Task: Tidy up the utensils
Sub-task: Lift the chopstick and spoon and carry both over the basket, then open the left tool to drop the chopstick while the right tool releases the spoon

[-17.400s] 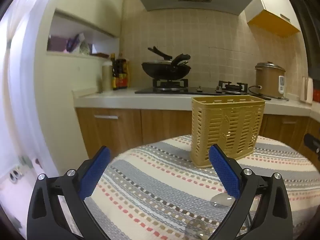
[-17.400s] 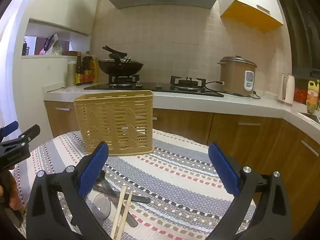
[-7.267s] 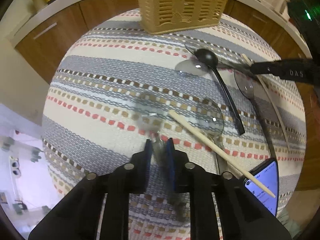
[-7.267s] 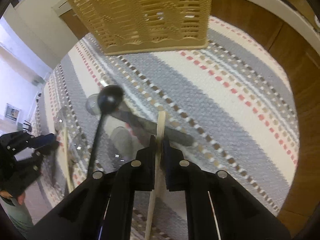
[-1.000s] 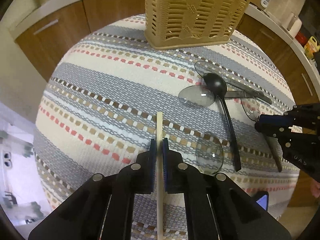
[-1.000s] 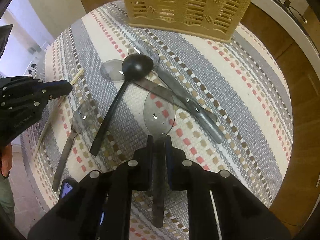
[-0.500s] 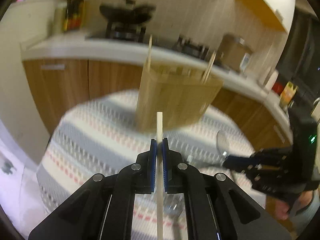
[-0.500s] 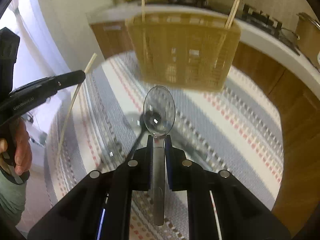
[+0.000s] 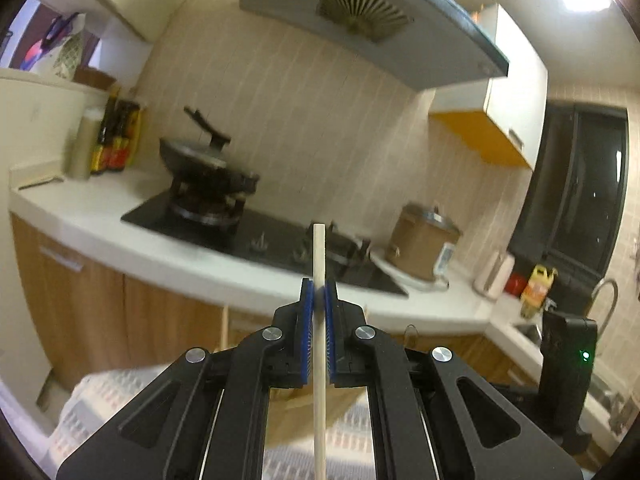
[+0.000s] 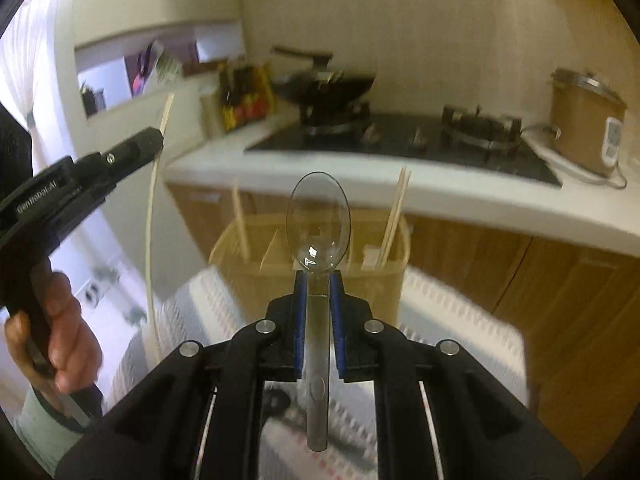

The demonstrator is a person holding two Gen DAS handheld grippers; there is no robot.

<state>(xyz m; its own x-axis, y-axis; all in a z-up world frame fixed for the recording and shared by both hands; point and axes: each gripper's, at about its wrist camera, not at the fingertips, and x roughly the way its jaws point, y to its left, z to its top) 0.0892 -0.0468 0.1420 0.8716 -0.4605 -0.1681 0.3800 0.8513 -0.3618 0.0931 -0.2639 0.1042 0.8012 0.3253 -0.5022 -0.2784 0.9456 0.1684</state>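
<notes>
Left wrist view: the left gripper (image 9: 319, 300) is clamped on a pale wooden chopstick (image 9: 319, 344), a straight square-cut stick held upright between ribbed blue pads (image 9: 306, 332). Its tip is seen against the black gas hob (image 9: 256, 236). Behind, blurred: a dark wok (image 9: 208, 160), a brown rice cooker (image 9: 424, 246), and a white counter (image 9: 100, 232). The yellow slatted utensil basket (image 9: 308, 412) is mostly hidden under the black fingers. At the lower right, part of the other handheld device (image 9: 564, 364) is seen, with a green light.

Right wrist view: the right gripper (image 10: 319, 312) is closed on the flat handle of a clear plastic spoon (image 10: 319, 224), oval bowl upward, glossy. Shown only here: the basket (image 10: 400, 280) rim and dividers, open-topped, with chopsticks (image 10: 394, 216) leaning at its right end and one (image 10: 241, 224) at its left. The spoon bowl is seen in front of the basket's middle; contact cannot be told. The left gripper (image 10: 156, 140) is seen at the left, well apart, its chopstick (image 10: 151, 248) hanging beside the basket's left edge over the striped woven cloth (image 10: 460, 320). Free space lies between the two grippers.
</notes>
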